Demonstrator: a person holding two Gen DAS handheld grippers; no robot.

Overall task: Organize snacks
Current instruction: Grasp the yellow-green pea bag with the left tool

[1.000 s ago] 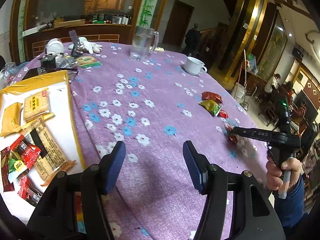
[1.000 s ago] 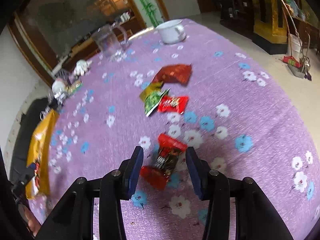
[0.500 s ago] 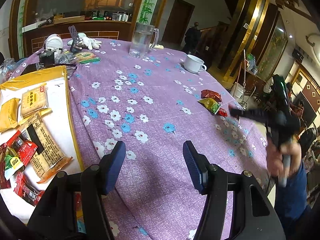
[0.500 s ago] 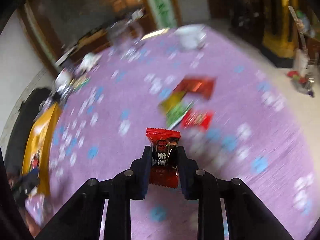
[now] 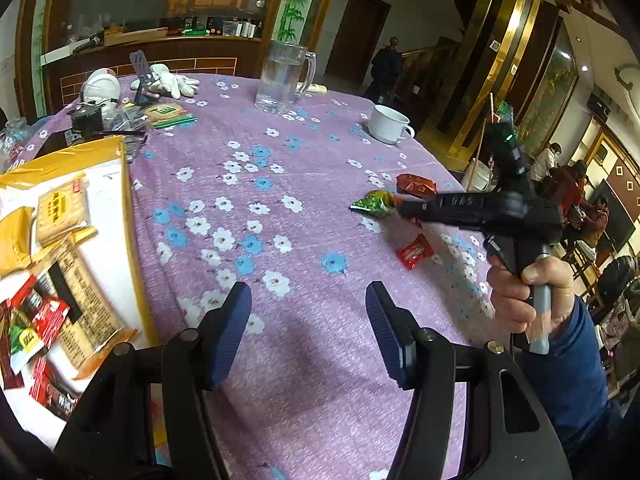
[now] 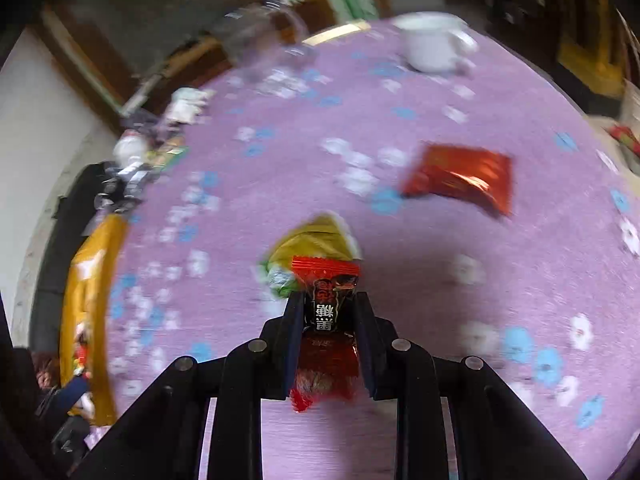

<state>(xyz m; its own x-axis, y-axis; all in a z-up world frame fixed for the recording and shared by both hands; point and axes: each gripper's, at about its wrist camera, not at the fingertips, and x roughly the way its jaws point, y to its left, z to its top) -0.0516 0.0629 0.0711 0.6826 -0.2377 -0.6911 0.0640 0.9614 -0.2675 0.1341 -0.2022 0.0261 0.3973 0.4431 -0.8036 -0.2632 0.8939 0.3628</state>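
Note:
In the right wrist view my right gripper point(image 6: 326, 308) is shut on a red and black candy packet point(image 6: 325, 280), held above the purple flowered tablecloth point(image 6: 480, 280). Just beyond it lie a green and yellow packet point(image 6: 312, 244) and a larger red packet point(image 6: 460, 178). The left wrist view shows the right gripper point(image 5: 404, 209) from the side, over the green packet point(image 5: 370, 204), with a small red candy point(image 5: 414, 251) below it. My left gripper point(image 5: 308, 304) is open over bare cloth. A yellow-rimmed white tray point(image 5: 132, 216) at the left holds cracker packs point(image 5: 60, 208) and several sweets.
A glass mug point(image 5: 282, 78) and a white cup point(image 5: 388, 124) stand at the far side. White gloves point(image 5: 172, 82) and dark clutter point(image 5: 86, 118) sit at the far left. The table's edge curves down the right, with people seated beyond it.
My right gripper closed on the red candy, lifted it off the cloth and carried it left and away, over the green packet. The left gripper stayed put.

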